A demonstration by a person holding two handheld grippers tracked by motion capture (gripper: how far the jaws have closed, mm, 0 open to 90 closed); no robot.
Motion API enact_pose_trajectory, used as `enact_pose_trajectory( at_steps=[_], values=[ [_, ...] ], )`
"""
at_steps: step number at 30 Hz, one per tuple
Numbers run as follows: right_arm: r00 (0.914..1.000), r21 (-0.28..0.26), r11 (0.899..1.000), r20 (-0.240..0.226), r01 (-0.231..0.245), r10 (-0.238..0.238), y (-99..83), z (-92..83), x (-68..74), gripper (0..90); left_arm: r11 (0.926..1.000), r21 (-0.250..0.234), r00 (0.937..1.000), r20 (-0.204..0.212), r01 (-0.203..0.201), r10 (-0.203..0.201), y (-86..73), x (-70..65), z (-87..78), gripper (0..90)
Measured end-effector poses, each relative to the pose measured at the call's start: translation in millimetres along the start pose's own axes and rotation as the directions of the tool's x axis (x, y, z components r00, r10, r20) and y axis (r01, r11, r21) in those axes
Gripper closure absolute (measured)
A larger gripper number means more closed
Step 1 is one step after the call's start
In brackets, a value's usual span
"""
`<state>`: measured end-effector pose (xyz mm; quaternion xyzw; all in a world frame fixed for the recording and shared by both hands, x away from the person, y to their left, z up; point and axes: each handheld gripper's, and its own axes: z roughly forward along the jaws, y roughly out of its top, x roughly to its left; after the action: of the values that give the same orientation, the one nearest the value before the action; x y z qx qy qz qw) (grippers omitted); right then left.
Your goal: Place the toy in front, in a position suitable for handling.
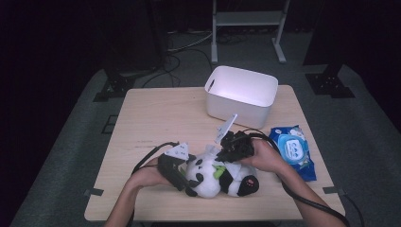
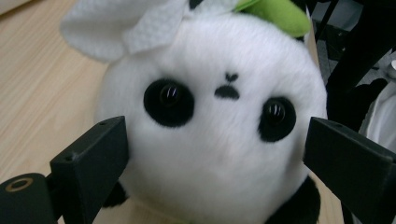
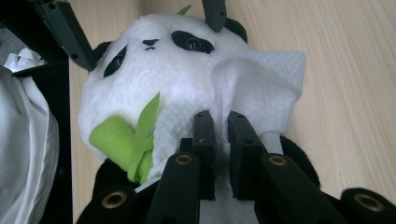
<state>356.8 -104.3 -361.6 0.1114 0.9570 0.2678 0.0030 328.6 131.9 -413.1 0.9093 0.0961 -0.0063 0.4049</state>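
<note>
A black-and-white panda plush (image 1: 208,182) lies on the wooden table (image 1: 156,118) near its front edge, with a green felt leaf (image 3: 121,140) on its chest. My left gripper (image 1: 183,178) has one jaw on each side of the panda's head (image 2: 219,130) and is shut on it. From the right, my right gripper (image 1: 220,156) comes down over the plush. Its jaws, nearly together, are shut on a white wipe (image 3: 261,79). The wipe drapes over the side of the panda's head (image 3: 154,70). In the left gripper view the wipe (image 2: 121,23) shows at the top of the head.
A white plastic bin (image 1: 236,111) stands at the table's back right. A blue pack of wet wipes (image 1: 293,149) lies right of my right hand. Cables and a white metal stand (image 1: 246,19) are on the floor behind the table.
</note>
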Motion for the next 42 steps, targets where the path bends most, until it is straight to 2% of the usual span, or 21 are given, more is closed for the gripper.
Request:
enact_pose_trajectory(
  at_steps=[2, 3, 4, 8, 15, 20, 23, 28, 33, 42],
  values=[
    [0.9999, -0.016, 1.000, 0.002, 0.011, -0.011, 0.2, -2.1, 0.8, 81.9, 0.9998, 0.019, 1.0000, -0.004, 0.007, -0.007, -4.6, 3.3, -0.7, 5.8],
    [0.9999, -0.021, 1.000, 0.003, 0.014, -0.014, 1.0, -3.7, 2.0, 81.9, 0.9995, 0.021, 0.9997, 0.004, 0.025, -0.025, -7.3, 4.9, 0.2, 5.8],
    [0.9998, -0.031, 0.999, -0.002, 0.018, -0.018, 2.2, -4.9, 3.5, 81.9, 0.9995, 0.021, 0.9996, 0.012, 0.025, -0.025, -9.9, 6.5, 1.0, 5.1],
    [0.9986, -0.054, 0.997, -0.023, 0.046, -0.047, 9.8, -6.5, 12.0, 81.8, 0.9990, -0.002, 0.9988, 0.023, 0.044, -0.044, -13.3, 9.4, 2.3, 5.0],
    [0.9947, -0.046, 0.994, -0.033, 0.096, -0.097, 22.0, 1.3, 27.2, 81.8, 0.9989, -0.018, 0.9988, 0.024, 0.043, -0.042, -13.9, 9.9, 5.0, 5.3],
    [0.9944, -0.050, 0.994, -0.037, 0.098, -0.099, 24.1, -0.1, 30.2, 81.8, 0.9989, -0.023, 0.9990, 0.019, 0.040, -0.040, -12.9, 10.1, 6.3, 5.3],
    [0.9922, -0.050, 0.992, -0.043, 0.115, -0.117, 27.1, 0.3, 34.8, 81.8, 0.9989, -0.027, 0.9992, 0.016, 0.038, -0.037, -12.3, 9.7, 7.6, 5.3],
    [0.9883, -0.044, 0.991, -0.074, 0.130, -0.133, 30.8, 6.5, 42.8, 81.7, 0.9989, -0.031, 0.9993, 0.012, 0.036, -0.036, -11.5, 9.1, 9.0, 5.3],
    [0.9870, -0.037, 0.990, -0.087, 0.132, -0.135, 30.6, 11.2, 45.3, 81.8, 0.9989, -0.028, 0.9992, 0.015, 0.037, -0.036, -11.6, 9.2, 7.8, 5.2],
    [0.9910, -0.053, 0.995, -0.097, 0.088, -0.092, 13.8, 5.4, 36.5, 82.3, 0.9984, -0.032, 0.9985, 0.027, 0.048, -0.047, -14.3, 11.5, 4.5, 5.2]
  ],
)
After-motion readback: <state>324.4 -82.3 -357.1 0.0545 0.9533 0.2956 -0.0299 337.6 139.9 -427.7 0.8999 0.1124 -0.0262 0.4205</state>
